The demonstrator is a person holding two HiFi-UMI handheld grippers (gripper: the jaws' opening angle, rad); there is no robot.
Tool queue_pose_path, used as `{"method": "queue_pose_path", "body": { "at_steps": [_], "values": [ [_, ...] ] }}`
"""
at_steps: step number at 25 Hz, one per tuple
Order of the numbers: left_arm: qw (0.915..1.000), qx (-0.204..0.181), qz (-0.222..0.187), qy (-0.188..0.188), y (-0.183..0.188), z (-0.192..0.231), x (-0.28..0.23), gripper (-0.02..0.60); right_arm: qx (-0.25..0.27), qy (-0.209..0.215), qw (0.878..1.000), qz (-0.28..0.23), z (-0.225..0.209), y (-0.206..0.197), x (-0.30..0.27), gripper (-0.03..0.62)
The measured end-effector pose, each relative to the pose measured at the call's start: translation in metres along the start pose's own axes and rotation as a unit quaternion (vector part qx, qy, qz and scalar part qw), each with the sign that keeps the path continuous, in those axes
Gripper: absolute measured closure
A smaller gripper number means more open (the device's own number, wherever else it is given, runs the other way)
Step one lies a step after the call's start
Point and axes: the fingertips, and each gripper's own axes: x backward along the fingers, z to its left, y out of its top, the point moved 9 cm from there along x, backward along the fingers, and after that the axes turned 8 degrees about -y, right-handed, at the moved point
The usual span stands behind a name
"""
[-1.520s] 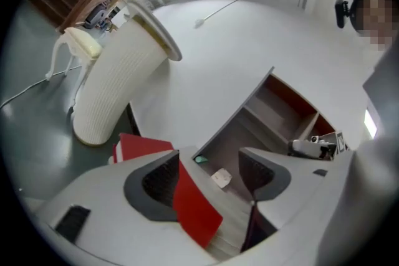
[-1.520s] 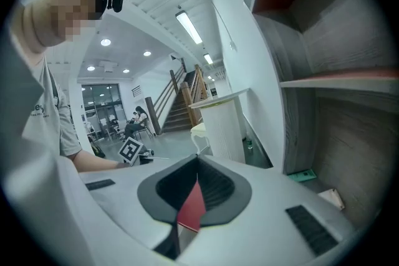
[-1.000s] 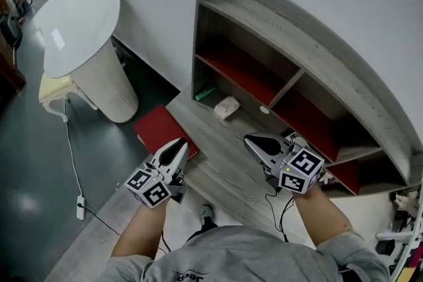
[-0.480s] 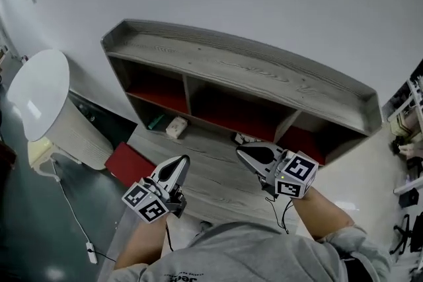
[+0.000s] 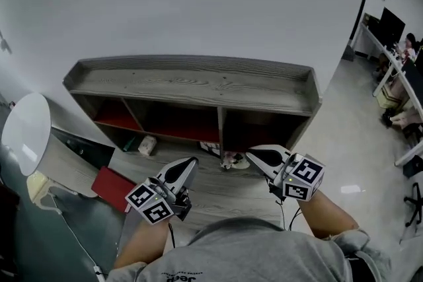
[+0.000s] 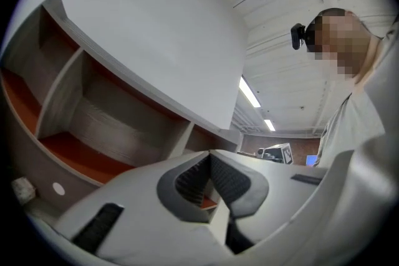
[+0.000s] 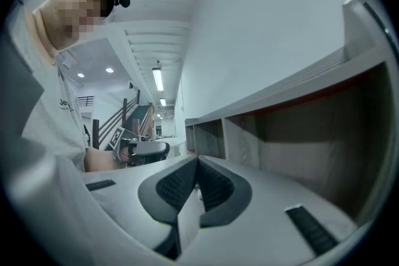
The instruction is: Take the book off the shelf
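White wall fills the far side of the head view, with a grey wooden shelf [image 5: 192, 82] against it, its compartments floored in red. What looks like the red book [image 5: 111, 185] lies flat on the near left corner of the wooden base, outside every compartment, so the task seems done. Left gripper [image 5: 190, 163] and right gripper [image 5: 256, 156] point at the shelf, well apart from the book, apparently at rest.

Left gripper view: jaws pressed together, nothing between them, shelf compartments beyond.

Right gripper view: jaws likewise closed and empty, facing the shelf.
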Motion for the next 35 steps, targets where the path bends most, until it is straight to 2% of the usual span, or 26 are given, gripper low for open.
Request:
{"method": "queue_pose_path", "body": {
  "at_steps": [10, 18, 22, 35],
  "values": [
    [0.9966, -0.019, 0.032, -0.074, -0.033, -0.057, -0.092, 0.571, -0.016, -0.057, 0.998, -0.02, -0.044, -0.014, 0.107, 0.589],
    [0.9898, -0.043, 0.07, -0.117, -0.05, -0.091, -0.128, 0.571, -0.043, -0.088, 0.995, -0.031, -0.052, -0.024, 0.153, 0.589],
    [0.9882, -0.053, 0.077, -0.121, -0.049, -0.095, -0.127, 0.571, -0.034, -0.093, 0.995, -0.023, -0.048, -0.029, 0.158, 0.589],
    [0.9899, -0.038, 0.078, -0.112, -0.046, -0.091, -0.118, 0.571, -0.026, -0.089, 0.995, -0.021, -0.043, -0.026, 0.157, 0.589]
  ]
}}
